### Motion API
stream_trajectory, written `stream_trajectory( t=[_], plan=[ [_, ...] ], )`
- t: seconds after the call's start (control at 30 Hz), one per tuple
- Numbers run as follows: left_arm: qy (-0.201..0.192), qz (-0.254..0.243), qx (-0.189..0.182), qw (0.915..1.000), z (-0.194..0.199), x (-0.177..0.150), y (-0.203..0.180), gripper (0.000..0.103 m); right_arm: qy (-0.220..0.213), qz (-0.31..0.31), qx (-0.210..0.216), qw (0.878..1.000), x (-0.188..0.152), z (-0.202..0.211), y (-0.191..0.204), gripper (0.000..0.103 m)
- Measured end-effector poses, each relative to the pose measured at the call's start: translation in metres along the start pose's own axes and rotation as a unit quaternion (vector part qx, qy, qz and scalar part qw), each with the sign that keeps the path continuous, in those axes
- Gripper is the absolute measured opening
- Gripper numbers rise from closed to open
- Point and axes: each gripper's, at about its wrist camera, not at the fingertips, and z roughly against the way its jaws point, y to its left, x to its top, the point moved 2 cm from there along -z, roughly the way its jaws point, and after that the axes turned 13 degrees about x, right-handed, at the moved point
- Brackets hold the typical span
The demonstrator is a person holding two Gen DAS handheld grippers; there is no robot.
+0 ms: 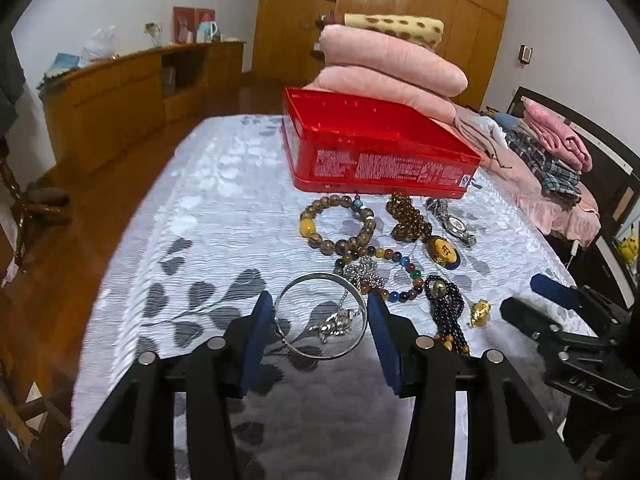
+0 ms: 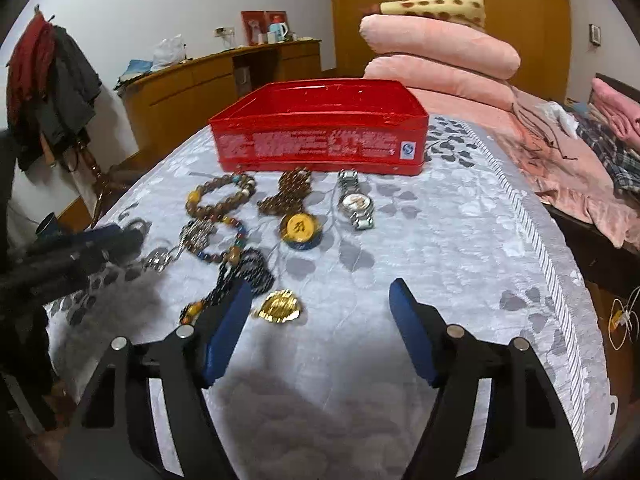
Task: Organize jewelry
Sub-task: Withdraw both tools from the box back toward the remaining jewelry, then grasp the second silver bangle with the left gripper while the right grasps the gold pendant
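My left gripper (image 1: 320, 304) is shut on a silver bangle (image 1: 320, 356), its blue pads pressing both sides; a silver chain pendant (image 1: 336, 322) lies within the ring. Beyond it on the cover lie a brown bead bracelet (image 1: 320, 216), a multicolour bead bracelet (image 1: 400, 276), a dark bead string (image 1: 408, 216), a watch (image 1: 452, 220), a yellow pendant (image 1: 444, 252) and black beads (image 1: 444, 304). The open red tin box (image 2: 320, 136) stands behind them. My right gripper (image 2: 320, 292) is open, with a gold ornament (image 2: 278, 306) lying just by its left pad, untouched.
The floral grey bed cover (image 2: 460, 240) drops off at its right edge. Folded pink blankets (image 2: 440, 52) are stacked behind the box. A wooden cabinet (image 1: 140, 80) and a coat stand (image 2: 48, 88) stand off to the left.
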Motion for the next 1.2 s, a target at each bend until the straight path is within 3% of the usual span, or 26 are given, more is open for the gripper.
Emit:
stream_trajectory(
  t=[0.4, 0.57, 0.67, 1.2],
  plan=[
    [0.007, 0.001, 0.005, 1.0, 0.004, -0.012, 0.002, 0.049, 0.042, 0.01, 0.016, 0.999, -0.007, -0.023, 0.011, 0.044],
    [0.005, 0.001, -0.001, 1.0, 0.001, -0.01, 0.001, 0.049, 0.054, 0.011, 0.018, 0.998, -0.005, -0.034, 0.015, 0.041],
    [0.002, -0.001, -0.003, 1.0, 0.001, -0.008, -0.002, 0.049, 0.061, 0.026, 0.013, 0.998, -0.003, -0.039, 0.021, 0.029],
    [-0.005, -0.002, -0.007, 1.0, 0.006, -0.006, -0.006, 0.049, 0.032, 0.018, 0.016, 0.999, 0.003, -0.013, 0.016, 0.029]
  ],
)
